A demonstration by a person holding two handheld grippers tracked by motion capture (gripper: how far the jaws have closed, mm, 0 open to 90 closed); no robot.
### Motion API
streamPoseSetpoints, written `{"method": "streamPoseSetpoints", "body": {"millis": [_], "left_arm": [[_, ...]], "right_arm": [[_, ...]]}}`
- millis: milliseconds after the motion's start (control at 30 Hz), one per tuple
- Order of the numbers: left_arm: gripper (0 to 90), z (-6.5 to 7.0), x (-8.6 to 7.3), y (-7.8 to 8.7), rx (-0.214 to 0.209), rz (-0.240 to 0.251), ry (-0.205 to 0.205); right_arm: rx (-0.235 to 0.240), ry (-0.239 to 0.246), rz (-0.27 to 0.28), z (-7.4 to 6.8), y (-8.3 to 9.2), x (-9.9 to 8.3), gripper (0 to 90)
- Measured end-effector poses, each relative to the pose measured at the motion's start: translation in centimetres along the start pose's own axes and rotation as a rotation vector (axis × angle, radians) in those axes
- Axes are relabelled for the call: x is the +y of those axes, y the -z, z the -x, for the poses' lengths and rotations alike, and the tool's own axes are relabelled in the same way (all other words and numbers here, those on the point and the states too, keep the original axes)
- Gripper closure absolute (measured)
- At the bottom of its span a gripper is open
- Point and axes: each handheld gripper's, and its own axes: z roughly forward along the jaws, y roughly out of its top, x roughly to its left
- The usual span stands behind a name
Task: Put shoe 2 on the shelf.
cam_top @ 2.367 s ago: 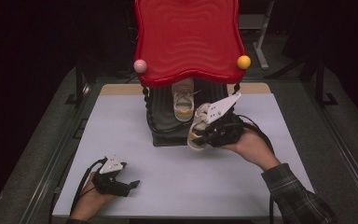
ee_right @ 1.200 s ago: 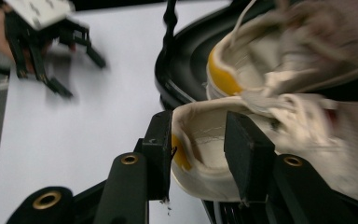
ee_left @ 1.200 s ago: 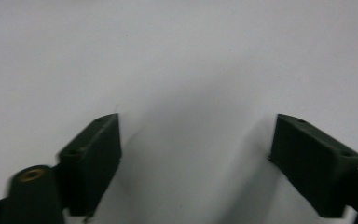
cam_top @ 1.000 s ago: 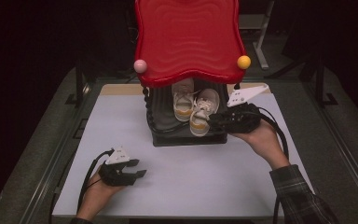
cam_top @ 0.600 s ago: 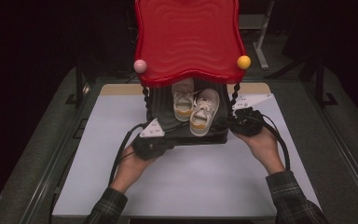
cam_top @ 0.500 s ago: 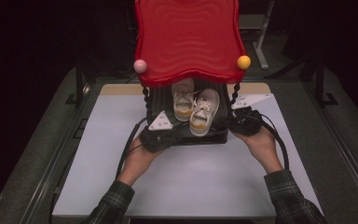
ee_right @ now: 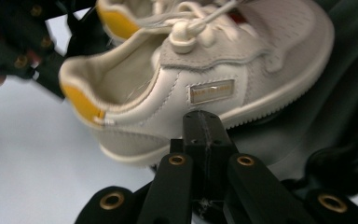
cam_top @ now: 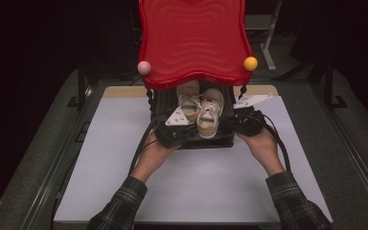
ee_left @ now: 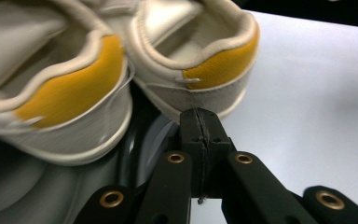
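Both sets of jaws are being kept pressed together, nothing pinched. The pair of small shoes (cam_top: 200, 109) is being flanked on the black stand (cam_top: 211, 140), between left gripper (cam_top: 184, 135) and right gripper (cam_top: 227, 125).

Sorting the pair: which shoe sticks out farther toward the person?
The right-hand shoe, beside the right tongs; its yellow heel overhangs the stand, the other shoe sits farther back.
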Motion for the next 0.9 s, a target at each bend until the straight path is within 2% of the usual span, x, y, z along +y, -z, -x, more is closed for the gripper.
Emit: {"method": "streamPoseSetpoints", "body": {"millis": [33, 200, 300, 367, 467, 567, 667, 800, 900], "left_arm": [[90.0, 0.1, 0.1, -0.1, 0.002, -0.003, -0.012], [90.0, 0.3, 0.3, -0.5, -0.003, 0.006, -0.003], [90.0, 0.9, 0.4, -0.2, -0.036, 0.037, 0.010], [89.9, 1.5, 0.7, -0.4, -0.051, 0.042, -0.014], [89.0, 2.2, 1.1, -1.0, -0.051, 0.044, -0.043], [88.6, 2.2, 1.3, -1.6, -0.047, 0.058, -0.035], [90.0, 2.0, 1.4, -1.8, -0.062, 0.074, -0.019], [90.0, 2.1, 1.6, -1.8, -0.051, 0.073, -0.024], [90.0, 2.0, 1.9, -2.0, -0.021, 0.070, -0.024]], "right_arm": [[-0.011, -0.002, 0.004, 0.1, -0.1, 0.1, 89.7], [-0.043, -0.007, -0.004, 0.1, 0.0, 0.5, 89.7], [-0.038, -0.007, -0.001, 0.2, 0.1, 0.4, 89.7], [-0.040, -0.004, 0.003, 0.2, 0.1, 0.4, 89.7], [-0.042, -0.011, 0.007, 0.2, 0.1, 0.4, 89.6], [-0.042, -0.012, 0.015, 0.2, 0.5, 0.3, 89.6], [-0.040, -0.012, 0.029, 0.3, 1.1, 0.1, 89.6], [-0.037, -0.008, 0.030, 0.2, 1.7, -0.3, 89.5], [-0.034, -0.007, 0.032, 0.2, 2.0, -0.6, 89.5]]}}
